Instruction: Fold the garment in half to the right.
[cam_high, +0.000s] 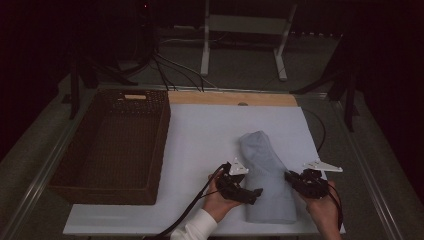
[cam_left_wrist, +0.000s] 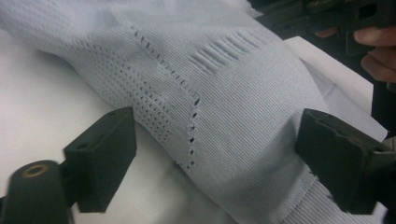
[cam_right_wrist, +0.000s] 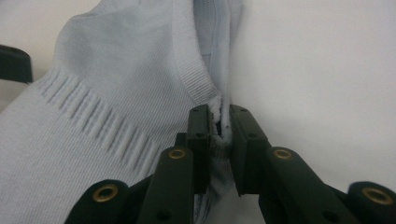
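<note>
A pale blue knit garment (cam_high: 265, 170) lies folded on the white table top (cam_high: 200, 135), near the front right. My left gripper (cam_high: 252, 192) reaches in at the garment's left side. In the left gripper view its jaws stand wide apart, with a bulge of the ribbed cloth (cam_left_wrist: 233, 93) between them and the pads at its flanks without squeezing it. My right gripper (cam_high: 292, 179) is at the garment's right side. In the right gripper view (cam_right_wrist: 218, 116) its jaws are shut on a thin fold of the garment's edge (cam_right_wrist: 93, 93). The far right gripper (cam_left_wrist: 336, 14) also appears in the left gripper view.
A dark wicker basket (cam_high: 160, 145) stands empty on the left of the table. A wooden strip (cam_high: 232, 98) runs along the white top's far edge. Black cables (cam_high: 170, 75) and a white stand (cam_high: 245, 25) lie beyond the table.
</note>
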